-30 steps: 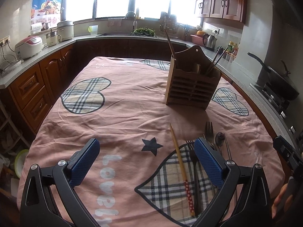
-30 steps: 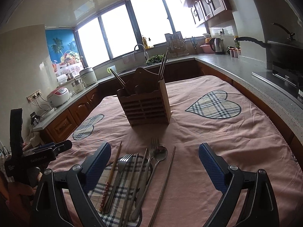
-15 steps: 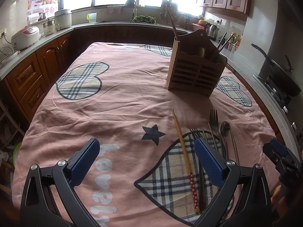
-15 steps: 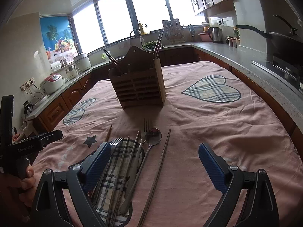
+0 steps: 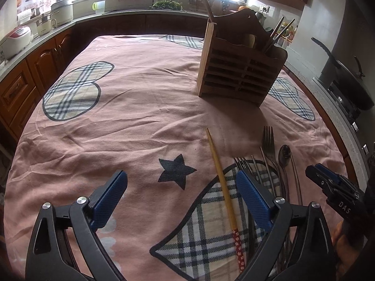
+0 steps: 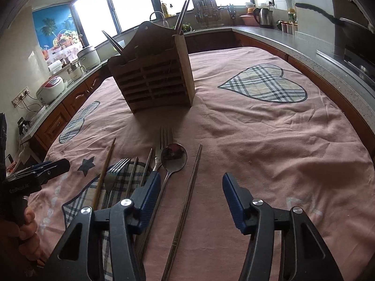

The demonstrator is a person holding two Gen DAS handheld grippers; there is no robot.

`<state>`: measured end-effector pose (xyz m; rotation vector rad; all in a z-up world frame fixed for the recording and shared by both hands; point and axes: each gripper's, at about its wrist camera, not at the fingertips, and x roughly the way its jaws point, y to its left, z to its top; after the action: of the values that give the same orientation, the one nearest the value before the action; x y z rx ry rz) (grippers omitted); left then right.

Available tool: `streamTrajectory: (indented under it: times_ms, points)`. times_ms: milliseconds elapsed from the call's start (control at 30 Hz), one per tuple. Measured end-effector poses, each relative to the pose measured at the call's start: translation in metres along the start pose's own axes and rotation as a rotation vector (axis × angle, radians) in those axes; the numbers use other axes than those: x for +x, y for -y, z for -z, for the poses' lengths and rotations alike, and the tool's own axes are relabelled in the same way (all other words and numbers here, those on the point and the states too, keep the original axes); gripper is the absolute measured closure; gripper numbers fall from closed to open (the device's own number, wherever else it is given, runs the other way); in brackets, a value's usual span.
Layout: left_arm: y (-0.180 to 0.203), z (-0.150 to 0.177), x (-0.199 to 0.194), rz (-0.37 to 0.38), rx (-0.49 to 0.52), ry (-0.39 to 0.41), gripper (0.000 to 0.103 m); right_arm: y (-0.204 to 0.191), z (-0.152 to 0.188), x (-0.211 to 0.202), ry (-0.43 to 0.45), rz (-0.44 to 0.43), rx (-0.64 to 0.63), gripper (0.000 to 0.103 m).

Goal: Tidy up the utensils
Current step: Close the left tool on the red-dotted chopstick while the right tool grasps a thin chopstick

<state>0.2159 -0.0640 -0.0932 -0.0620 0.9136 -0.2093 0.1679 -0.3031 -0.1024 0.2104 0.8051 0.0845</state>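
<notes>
Right wrist view: right gripper (image 6: 191,193) is closing around the dark chopstick (image 6: 187,196) lying between its fingers, no contact yet. Left gripper (image 5: 181,194) is narrowing too, with the wooden chopstick (image 5: 222,182) between its fingers, probably lining up a grab for the wooden holder (image 6: 152,82) beyond.

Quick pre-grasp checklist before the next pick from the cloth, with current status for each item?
1. Right hand-held gripper empty, closing: ok.
2. Dark chopstick lies between its fingers, not yet pinched: ok.
3. Spoon close beside the left finger; could snag: not ok.
4. Left hand-held gripper empty, closing around the wooden chopstick: ok.
5. Wooden holder upright on the tablecloth: ok.
6. Free room in the holder compartments: cannot tell.
</notes>
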Motion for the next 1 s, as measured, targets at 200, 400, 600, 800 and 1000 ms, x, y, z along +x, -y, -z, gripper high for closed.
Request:
streamTrajectory:
  times_ms: [200,400,600,800,1000]
  points:
    - [0.008,-0.016,0.024,0.017,0.025,-0.043,0.020,0.007,-0.009,0.020,-0.040,0.006,0.019,0.063]
    - [0.013,-0.025,0.049,0.039,0.029,-0.098,0.035,0.009,-0.016,0.034,-0.071,0.011,0.021,0.069]
    - [0.025,-0.032,0.070,0.057,0.065,-0.141,0.054,0.011,-0.018,0.046,-0.097,0.025,0.011,0.077]
    - [0.042,-0.035,0.080,0.022,0.154,-0.131,0.061,0.008,-0.028,0.055,-0.121,0.039,-0.031,0.078]
    - [0.047,-0.038,0.082,0.023,0.188,-0.123,0.086,-0.005,-0.031,0.063,-0.122,0.096,-0.118,0.082]
